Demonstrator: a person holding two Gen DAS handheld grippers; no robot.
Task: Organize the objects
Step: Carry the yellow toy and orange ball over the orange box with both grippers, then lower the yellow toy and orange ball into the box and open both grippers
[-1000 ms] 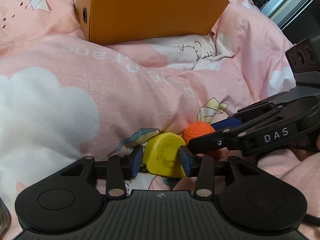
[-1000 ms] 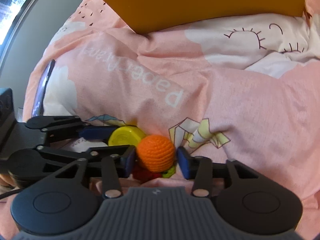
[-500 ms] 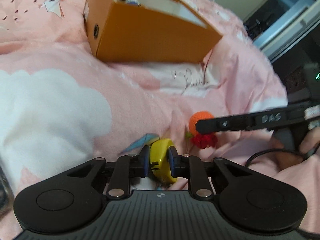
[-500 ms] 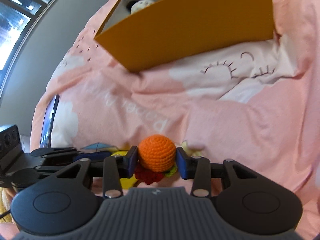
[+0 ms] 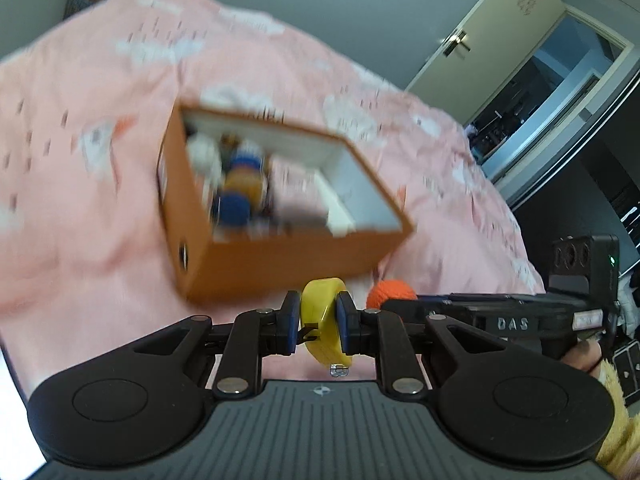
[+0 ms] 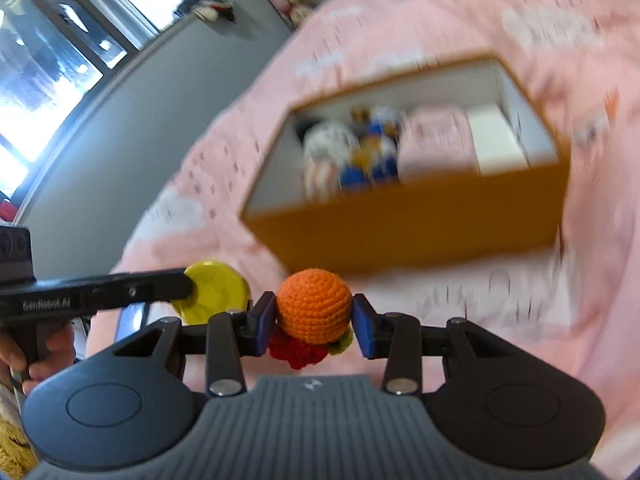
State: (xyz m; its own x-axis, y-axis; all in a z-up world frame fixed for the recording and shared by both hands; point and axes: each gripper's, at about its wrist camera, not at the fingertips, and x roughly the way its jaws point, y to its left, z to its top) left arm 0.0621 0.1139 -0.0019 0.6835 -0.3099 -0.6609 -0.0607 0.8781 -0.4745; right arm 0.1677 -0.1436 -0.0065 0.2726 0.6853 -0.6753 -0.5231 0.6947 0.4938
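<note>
My left gripper (image 5: 318, 326) is shut on a yellow tape measure (image 5: 325, 320), held edge-on above the pink bedding. My right gripper (image 6: 314, 326) is shut on an orange crochet ball (image 6: 314, 310) with red and green crochet bits hanging under it. The tape measure also shows in the right wrist view (image 6: 218, 296), and the ball in the left wrist view (image 5: 390, 294). An open orange box (image 5: 288, 248) with white inner walls sits on the bed ahead of both grippers; in the right wrist view (image 6: 420, 224) it holds several blurred toys and a pink item.
The pink duvet (image 5: 80, 168) covers the bed all around the box. An open door (image 5: 532, 92) is at the far right, a window (image 6: 52, 72) at the far left. The scene is motion-blurred.
Both grippers have closed on their objects and lifted them off the bedding. The views have risen and tilted, so the inside of the box now shows.
</note>
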